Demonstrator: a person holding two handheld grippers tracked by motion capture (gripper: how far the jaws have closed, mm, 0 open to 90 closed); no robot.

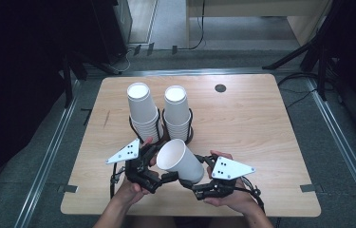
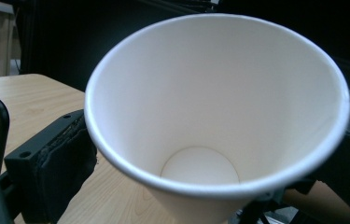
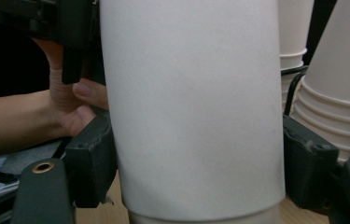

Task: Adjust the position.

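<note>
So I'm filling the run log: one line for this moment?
right gripper: shut on cup | left gripper: at cup | stacks: in holder

Black grippers (image 1: 175, 178), grey triangular plates (image 1: 123, 152)

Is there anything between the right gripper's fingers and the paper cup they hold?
Nothing visible. The right gripper has its fingers pressed directly on the sides of the paper cup, one on each side, with nothing between them.

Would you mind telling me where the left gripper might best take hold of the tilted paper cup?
Probably the rim: the paper cup lies tilted with its open mouth toward the left gripper, while the right gripper clamps its side wall nearer the base. One jaw inside, one outside, coming from the mouth side.
</note>
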